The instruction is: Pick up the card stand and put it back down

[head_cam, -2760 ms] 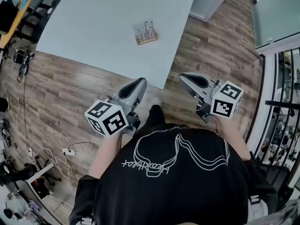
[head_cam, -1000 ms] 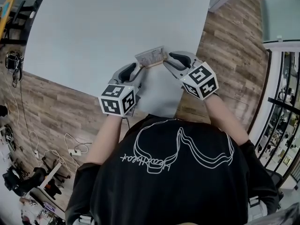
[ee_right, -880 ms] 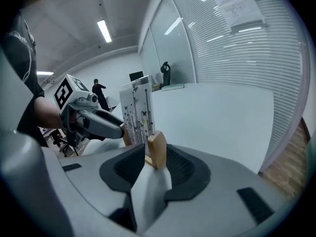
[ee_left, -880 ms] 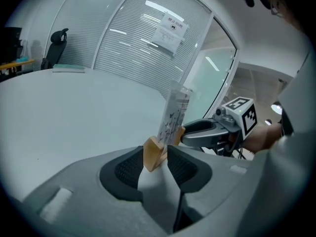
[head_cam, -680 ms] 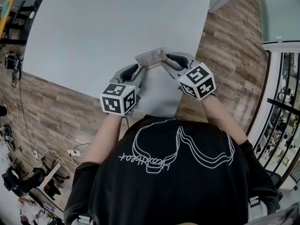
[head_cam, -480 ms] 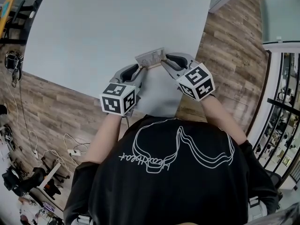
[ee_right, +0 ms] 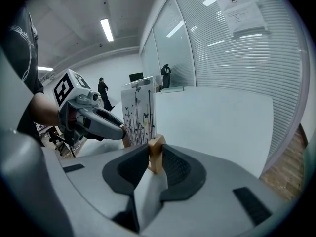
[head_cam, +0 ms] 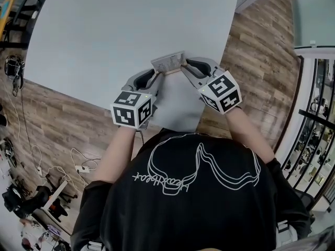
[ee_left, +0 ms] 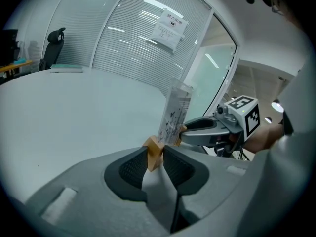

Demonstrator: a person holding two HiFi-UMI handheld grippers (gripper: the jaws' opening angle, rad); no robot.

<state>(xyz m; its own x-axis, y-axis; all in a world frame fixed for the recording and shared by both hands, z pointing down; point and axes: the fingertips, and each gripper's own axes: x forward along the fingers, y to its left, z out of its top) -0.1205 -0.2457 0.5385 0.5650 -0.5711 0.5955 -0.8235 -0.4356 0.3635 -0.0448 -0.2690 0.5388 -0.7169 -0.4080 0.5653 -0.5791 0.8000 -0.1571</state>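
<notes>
Closing left tool (head_cam: 155, 74) and right tool (head_cam: 184, 67) pinch card stand (head_cam: 167, 63) ends.

Card stand (head_cam: 167, 63) print too small, table (head_cam: 104, 30) cut off

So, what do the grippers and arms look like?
The left gripper and the right gripper are grey shells with dark textured pads. Each carries a white cube with black square markers. The person wears a black shirt with a white line drawing.
</notes>
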